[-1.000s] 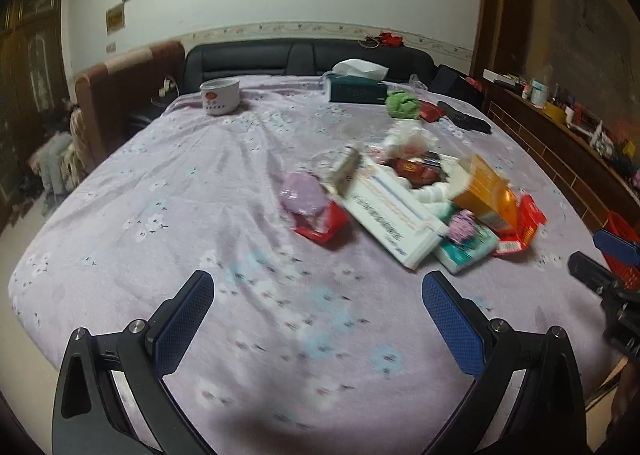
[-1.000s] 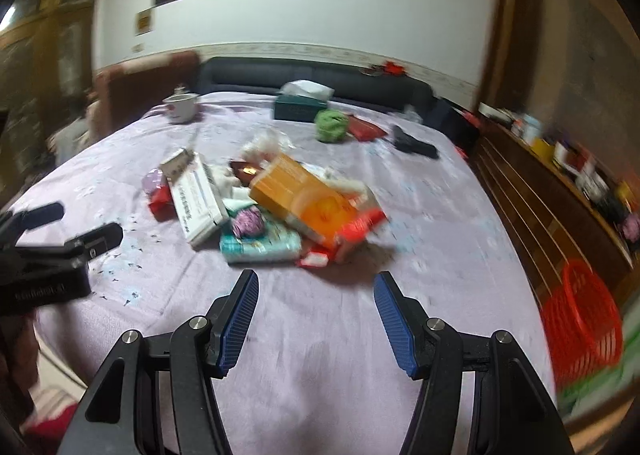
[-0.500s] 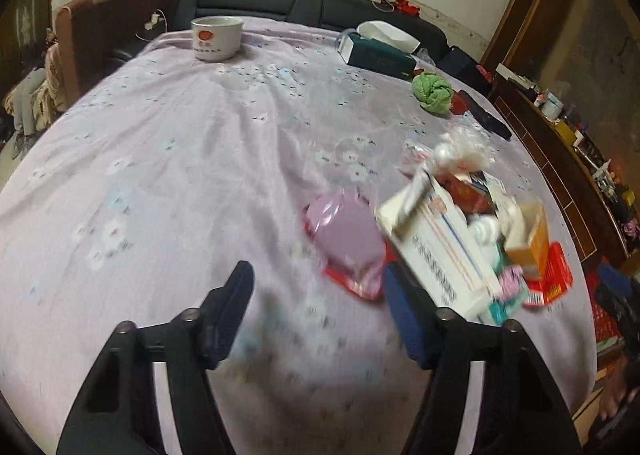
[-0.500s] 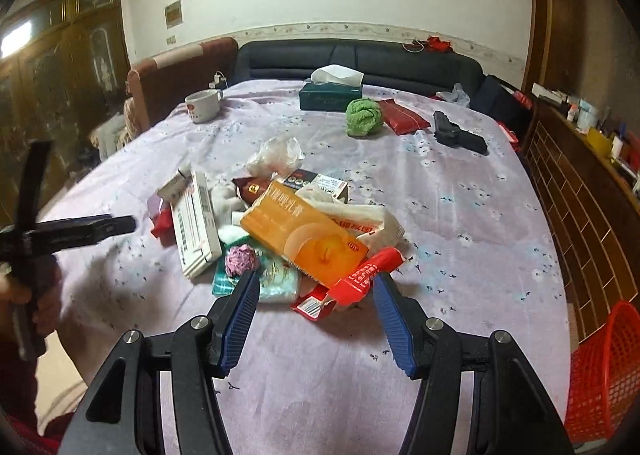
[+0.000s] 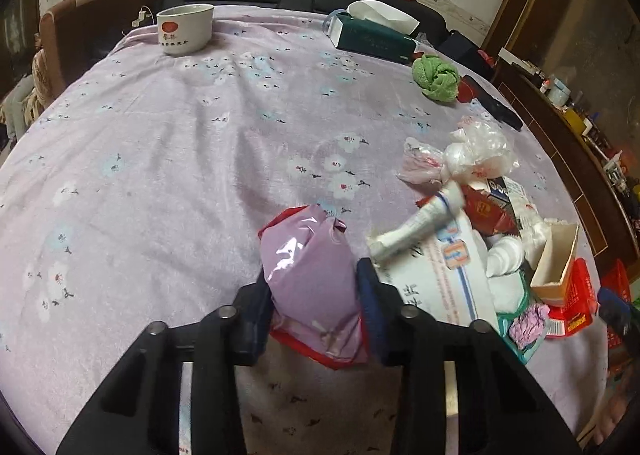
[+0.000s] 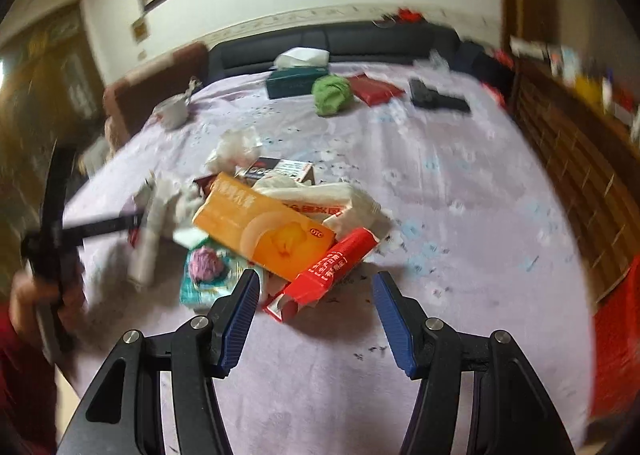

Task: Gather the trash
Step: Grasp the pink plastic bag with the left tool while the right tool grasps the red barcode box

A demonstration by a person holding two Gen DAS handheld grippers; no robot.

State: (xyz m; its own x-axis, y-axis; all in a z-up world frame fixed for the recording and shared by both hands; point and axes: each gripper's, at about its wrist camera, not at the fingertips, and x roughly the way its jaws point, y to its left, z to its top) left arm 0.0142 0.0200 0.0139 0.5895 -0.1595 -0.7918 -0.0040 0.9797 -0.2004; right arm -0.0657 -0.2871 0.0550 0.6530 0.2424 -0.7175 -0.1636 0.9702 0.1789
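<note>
While its jaws have just been closing, the left gripper [image 5: 314,295] squeezes a lilac plastic pouch [image 5: 312,267] with a red edge, both pads against its sides, on the purple floral cloth [image 5: 168,143]. Just right of it lies the trash pile: a white box [image 5: 436,275], a tube [image 5: 416,225], an orange carton [image 6: 264,229]. The right gripper [image 6: 316,315] stands half open and empty, just near of a red box [image 6: 324,271] at the pile's near edge.

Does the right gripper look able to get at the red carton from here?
Probably yes: the right gripper stands open, the red carton lies just ahead on top of the pile's near edge, nothing covering it.
</note>
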